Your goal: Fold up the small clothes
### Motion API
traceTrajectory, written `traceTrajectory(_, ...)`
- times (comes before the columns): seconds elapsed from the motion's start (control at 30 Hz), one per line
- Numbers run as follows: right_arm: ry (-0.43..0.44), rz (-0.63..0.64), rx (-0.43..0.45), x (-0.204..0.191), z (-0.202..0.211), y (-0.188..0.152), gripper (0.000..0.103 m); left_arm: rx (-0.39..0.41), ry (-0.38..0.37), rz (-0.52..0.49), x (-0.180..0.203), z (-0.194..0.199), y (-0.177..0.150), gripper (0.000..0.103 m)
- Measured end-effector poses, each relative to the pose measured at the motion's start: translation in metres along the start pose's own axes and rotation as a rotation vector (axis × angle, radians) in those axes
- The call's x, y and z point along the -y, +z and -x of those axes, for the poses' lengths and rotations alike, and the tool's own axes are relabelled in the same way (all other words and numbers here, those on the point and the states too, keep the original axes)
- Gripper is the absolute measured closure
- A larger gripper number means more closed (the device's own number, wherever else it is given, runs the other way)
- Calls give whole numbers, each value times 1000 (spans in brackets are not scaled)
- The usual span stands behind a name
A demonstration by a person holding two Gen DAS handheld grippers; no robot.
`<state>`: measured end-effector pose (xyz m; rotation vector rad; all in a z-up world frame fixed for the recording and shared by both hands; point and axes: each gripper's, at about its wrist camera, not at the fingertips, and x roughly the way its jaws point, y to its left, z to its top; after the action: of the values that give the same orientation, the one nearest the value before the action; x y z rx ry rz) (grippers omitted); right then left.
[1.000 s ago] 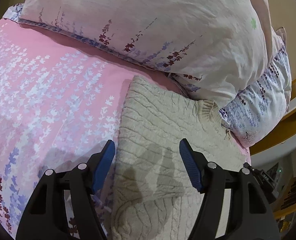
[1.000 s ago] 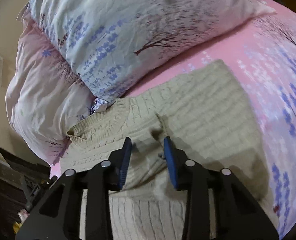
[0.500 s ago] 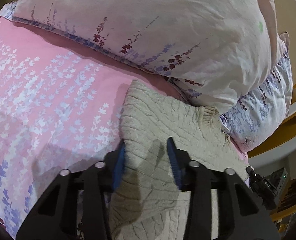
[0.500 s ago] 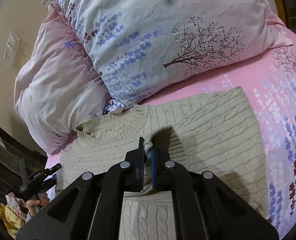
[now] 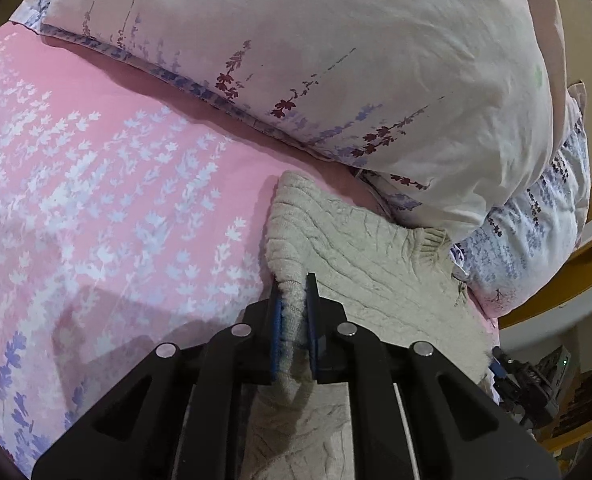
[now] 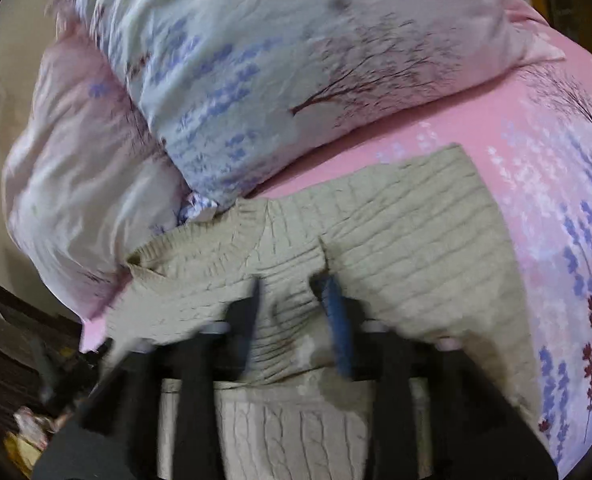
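The left gripper [image 5: 294,286] clamps the beige sweater [image 5: 376,264] at its 9 o'clock edge; the right gripper [image 6: 294,286] is blurred, jaws apart over it.

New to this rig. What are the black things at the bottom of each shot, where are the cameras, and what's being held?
There is no robot here: a person holds a two-finger tool in each hand, with a fisheye camera on each looking forward along the fingers. The black frames are those tools.

Left wrist view: the left hand-held gripper is shut on a bunched edge of the beige knit sweater.

Right wrist view, blurred by motion: the right hand-held gripper is open, with its fingers spread over the same sweater's middle, gripping nothing.

The sweater lies on a pink floral bedsheet, its collar against two pillows.
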<state>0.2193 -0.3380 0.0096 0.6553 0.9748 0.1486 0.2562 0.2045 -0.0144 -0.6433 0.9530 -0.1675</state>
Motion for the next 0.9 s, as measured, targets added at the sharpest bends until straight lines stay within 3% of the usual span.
traceTrajectory(0.13, 23, 10, -20, 7, 14, -6, 60, -5, -7, 10, -1, -1, 0, 93)
traceTrajectory(0.23, -26, 23, -59, 9, 11, -16, 64, 1, -6, 9, -2, 1, -2, 92)
traceTrajectory(0.33, -22, 28, -85, 8, 2, -23, 71, -2, -5, 15, -2, 1, -2, 92)
traceTrajectory(0.43, -4, 76, -87, -5, -2, -26, 92, -6, 0, 10, -1, 2, -4, 92)
traceTrajectory(0.47, -5, 91, -88, -7, -4, -27, 94, -7, 2, 9, 0, 2, -4, 92)
traceTrajectory(0.67, 17, 66, 23, -8, 17, -25, 96, -11, -6, 0, 0, 4, -8, 92)
traceTrajectory(0.9, -53, 48, -38, 4, -1, -41, 95, -13, -15, -7, 0, 6, -9, 92)
